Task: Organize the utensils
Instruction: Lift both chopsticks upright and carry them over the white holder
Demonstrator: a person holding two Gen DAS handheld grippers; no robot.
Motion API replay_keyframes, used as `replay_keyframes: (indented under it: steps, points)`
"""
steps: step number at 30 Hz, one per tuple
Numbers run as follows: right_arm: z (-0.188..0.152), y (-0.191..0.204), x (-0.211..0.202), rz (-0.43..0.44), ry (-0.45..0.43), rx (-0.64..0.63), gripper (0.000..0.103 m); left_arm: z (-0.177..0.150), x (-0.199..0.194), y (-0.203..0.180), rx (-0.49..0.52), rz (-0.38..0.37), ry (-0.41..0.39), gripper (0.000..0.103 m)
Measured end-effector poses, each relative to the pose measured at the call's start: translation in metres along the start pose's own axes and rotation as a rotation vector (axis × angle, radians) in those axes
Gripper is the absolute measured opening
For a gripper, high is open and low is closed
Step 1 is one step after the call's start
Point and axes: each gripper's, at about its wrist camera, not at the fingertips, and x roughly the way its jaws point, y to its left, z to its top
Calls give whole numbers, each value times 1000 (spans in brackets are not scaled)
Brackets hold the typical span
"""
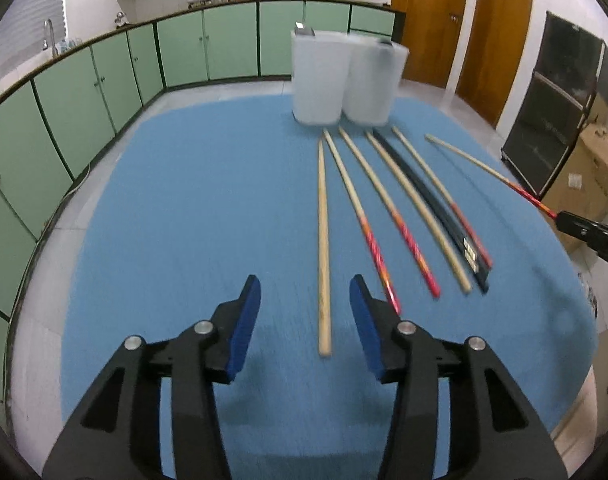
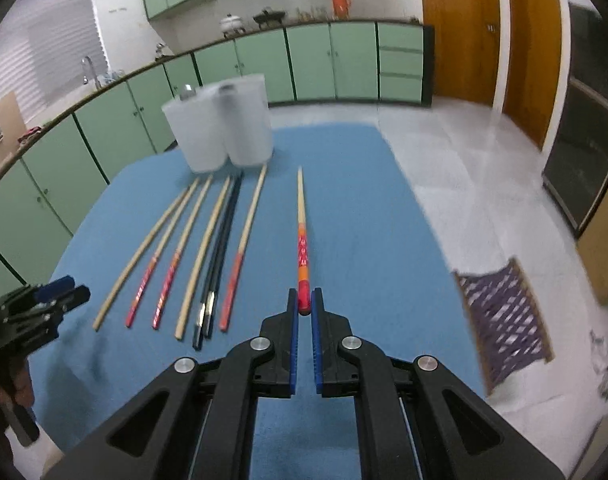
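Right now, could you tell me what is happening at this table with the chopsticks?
A person is sorting chopsticks on a blue mat using two hand-held grippers. The right hand-held gripper is shut on the red end of one red-and-wood chopstick, set apart to the right of the row. The left hand-held gripper is open and empty, just left of a plain wooden chopstick. The other chopsticks lie in a row in front of two white containers at the far edge.
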Motion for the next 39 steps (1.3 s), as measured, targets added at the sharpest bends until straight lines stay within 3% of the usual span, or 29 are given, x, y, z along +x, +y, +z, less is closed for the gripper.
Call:
replay_keyframes:
  steps: [8, 11, 16, 22, 25, 39]
  points:
    - [-12, 2, 17, 9, 14, 14, 6, -23, 14, 1, -17, -2, 33, 44]
    - [-12, -1, 17, 13, 12, 17, 6, -23, 16, 1, -12, 9, 21, 35]
    - [-12, 0, 17, 17, 12, 22, 6, -21, 16, -6, -3, 10, 16, 7]
    - [-11, 6, 13, 18, -3, 10, 6, -18, 14, -11, 0, 13, 2, 6]
    - [-6, 5, 6, 17, -21, 4, 6, -8, -1, -14, 13, 21, -46, 6]
    - [63, 18, -51, 15, -186, -97, 6, 81, -78, -31, 90, 11, -284, 6]
